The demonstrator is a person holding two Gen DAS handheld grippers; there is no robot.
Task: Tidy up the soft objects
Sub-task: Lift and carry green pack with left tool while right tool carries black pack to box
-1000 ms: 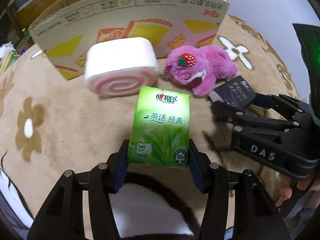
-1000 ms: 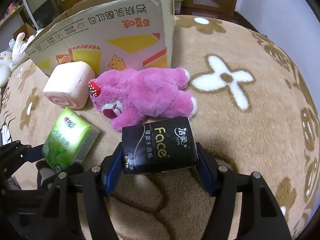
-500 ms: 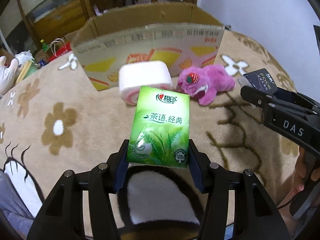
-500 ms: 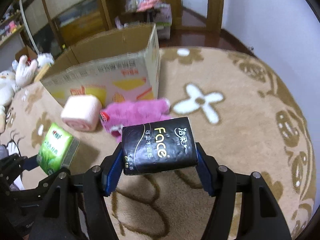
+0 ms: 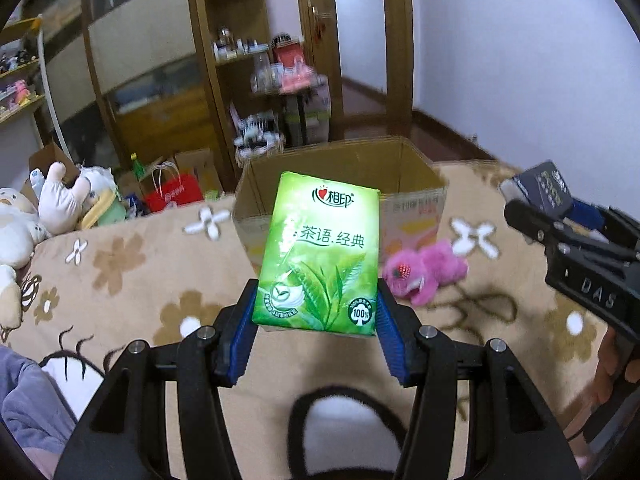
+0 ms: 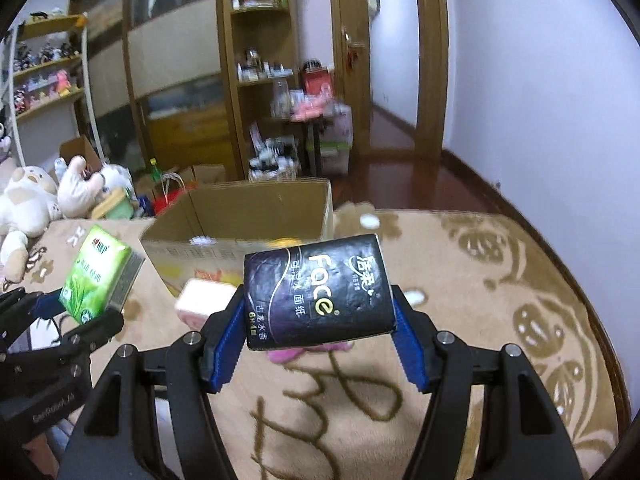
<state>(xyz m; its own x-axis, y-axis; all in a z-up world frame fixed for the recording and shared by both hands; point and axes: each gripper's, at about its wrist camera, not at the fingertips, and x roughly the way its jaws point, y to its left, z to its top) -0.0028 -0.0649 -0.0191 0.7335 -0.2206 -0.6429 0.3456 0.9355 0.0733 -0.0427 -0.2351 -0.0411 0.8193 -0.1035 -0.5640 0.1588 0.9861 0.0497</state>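
Above the blanket (image 5: 132, 288), short of the cardboard box (image 5: 400, 168), the left gripper (image 5: 316, 322) clamps a green tissue pack (image 5: 320, 256); the right gripper (image 6: 320, 340) grips a black tissue pack (image 6: 318, 292).

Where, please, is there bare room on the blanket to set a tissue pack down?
The blanket right of the cardboard box is bare, as is the patch left of it. In front of the box it is crowded: pink plush toy, roll-cake cushion.
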